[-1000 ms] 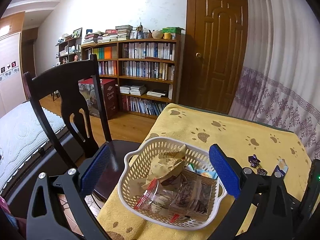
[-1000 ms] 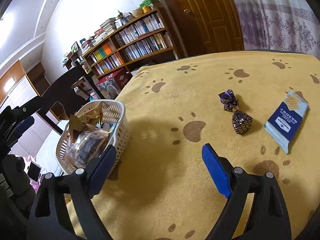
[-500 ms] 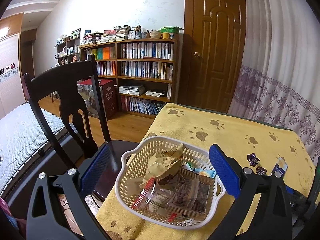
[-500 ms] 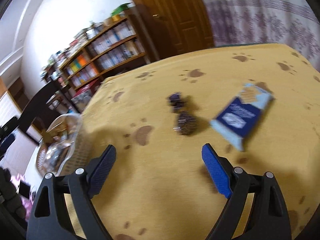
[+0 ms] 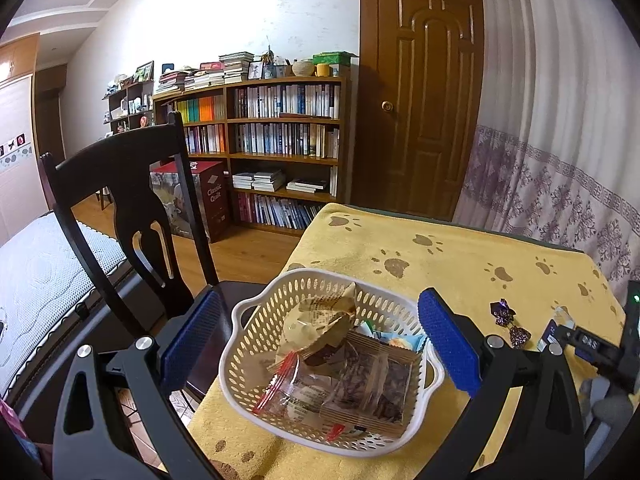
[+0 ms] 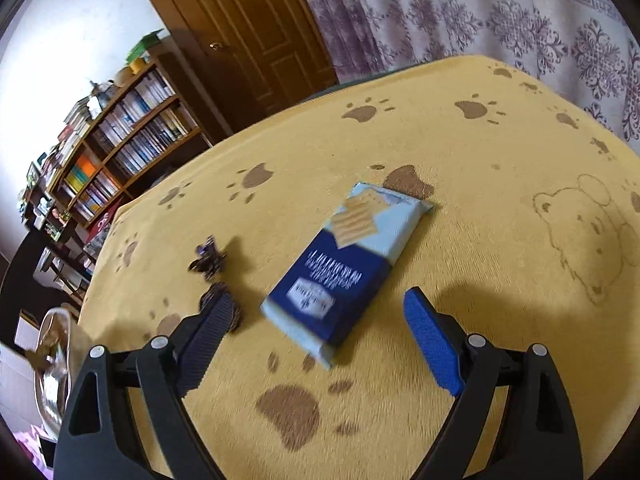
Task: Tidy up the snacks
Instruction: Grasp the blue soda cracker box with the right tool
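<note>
Right hand-held gripper point(image 6: 316, 336) wide open over one blue packet point(image 6: 347, 264) on bench point(image 6: 480, 200), writing blurred. Left hand-held gripper point(image 5: 320, 340) open around one basket point(image 5: 256, 312). Two candies point(image 5: 508, 320) beside. "Classic Quilt" on box point(image 5: 214, 196).

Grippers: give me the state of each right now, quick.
Left gripper: open, holding nothing, fingers either side of the basket.
Right gripper: open, holding nothing, above the blue packet.
</note>
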Demonstrator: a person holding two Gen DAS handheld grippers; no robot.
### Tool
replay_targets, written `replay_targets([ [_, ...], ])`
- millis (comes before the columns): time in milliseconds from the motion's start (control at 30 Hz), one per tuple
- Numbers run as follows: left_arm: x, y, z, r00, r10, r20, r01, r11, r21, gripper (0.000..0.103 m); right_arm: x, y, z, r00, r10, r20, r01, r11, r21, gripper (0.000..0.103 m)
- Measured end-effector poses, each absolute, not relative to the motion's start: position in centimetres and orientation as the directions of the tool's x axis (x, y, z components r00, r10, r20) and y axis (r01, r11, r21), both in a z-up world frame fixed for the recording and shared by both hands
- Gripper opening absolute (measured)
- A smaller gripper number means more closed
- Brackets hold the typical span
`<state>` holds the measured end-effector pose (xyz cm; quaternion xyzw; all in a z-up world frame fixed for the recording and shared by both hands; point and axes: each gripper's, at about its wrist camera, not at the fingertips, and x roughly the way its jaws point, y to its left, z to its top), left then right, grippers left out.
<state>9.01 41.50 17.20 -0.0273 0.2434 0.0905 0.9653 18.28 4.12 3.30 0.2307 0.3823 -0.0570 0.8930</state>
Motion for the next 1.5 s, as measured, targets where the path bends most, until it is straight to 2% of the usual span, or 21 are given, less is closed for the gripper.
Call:
replay_targets([
  [500, 9.3, 41.0, 17.2, 0.862, 0.158, -0.481, -0.18, 0.984, 0.0, 0.1, 23.4, 4.2, 1.6, 0.634, -0.095, -0.767, 0.314, 0.939, 0.143, 0.087],
  [1033, 9.2, 40.8, 17.3, 0.864, 0.148, -0.481, -0.165, 0.986, 0.008, 0.1, 21.4, 3.4, 1.6, 0.636, -0.087, -0.767, 0.276, 0.954, 0.12, 0.084],
  [1333, 9.3, 40.2, 17.0, 0.864, 0.144, -0.483, -0.153, 0.988, 0.02, 0.1, 20.4, 3.0, 1.7, 0.635, -0.083, -0.768, 0.246, 0.964, 0.099, 0.07],
  [1500, 9.4, 40.0, 16.9, 0.863, 0.142, -0.485, -0.148, 0.989, 0.027, 0.1, 20.7, 2.6, 1.8, 0.633, -0.081, -0.77, 0.254, 0.961, 0.108, 0.069],
])
